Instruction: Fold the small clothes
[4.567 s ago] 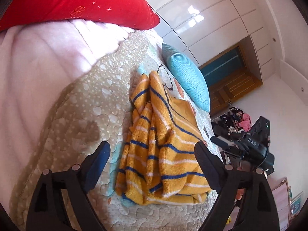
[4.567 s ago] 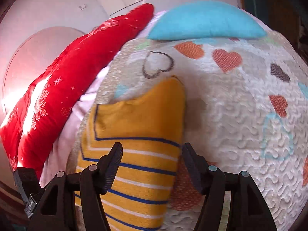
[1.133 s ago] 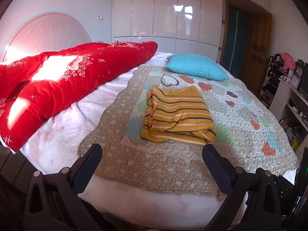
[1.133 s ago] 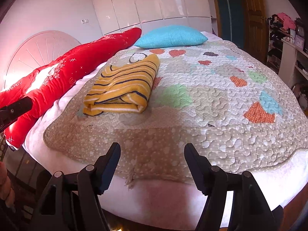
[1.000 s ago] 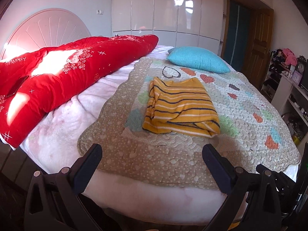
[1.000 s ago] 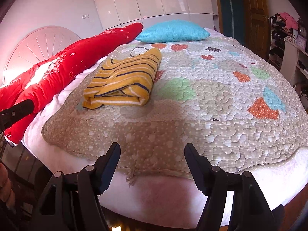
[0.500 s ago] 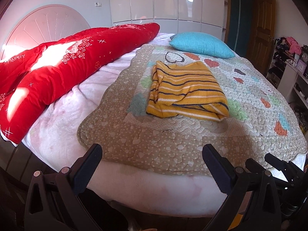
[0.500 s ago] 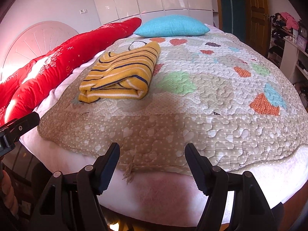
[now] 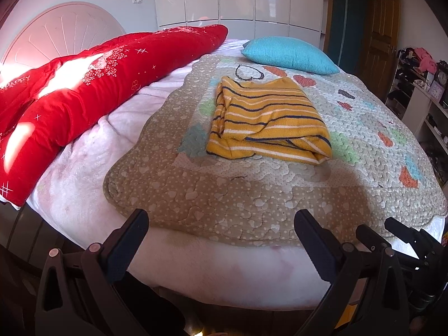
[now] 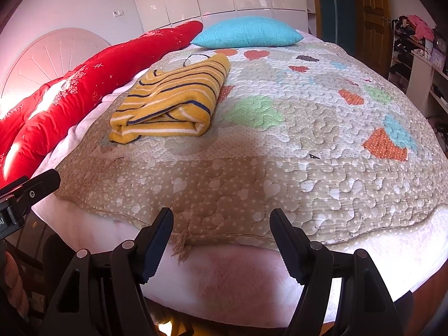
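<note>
Apparently the folding is finished: the top [image 9: 268,120] is seen folded on the quilt [image 9: 252,196], well apart from the left tool [image 9: 221,240] and right tool [image 10: 221,238], both held wide and empty. Another garment would be needed next.

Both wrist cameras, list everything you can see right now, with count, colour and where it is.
Striped garment: one, mustard yellow with navy and white stripes, folded, lying on the quilt.
Quilt: one, beige with coloured hearts, spread over the bed.
Pillow: one, turquoise, at the quilt's far end.
Duvet: one, red, bundled along the bed's left side.
Headboard: one, pale, rounded, behind the duvet.
Wardrobe: glossy white doors, back wall.
Door: one, brown wood, far right.
Shelves: white, cluttered, right edge.
Left gripper: black fingers open, empty, at the near bed edge.
Right gripper: black fingers open, empty, at the near bed edge.
</note>
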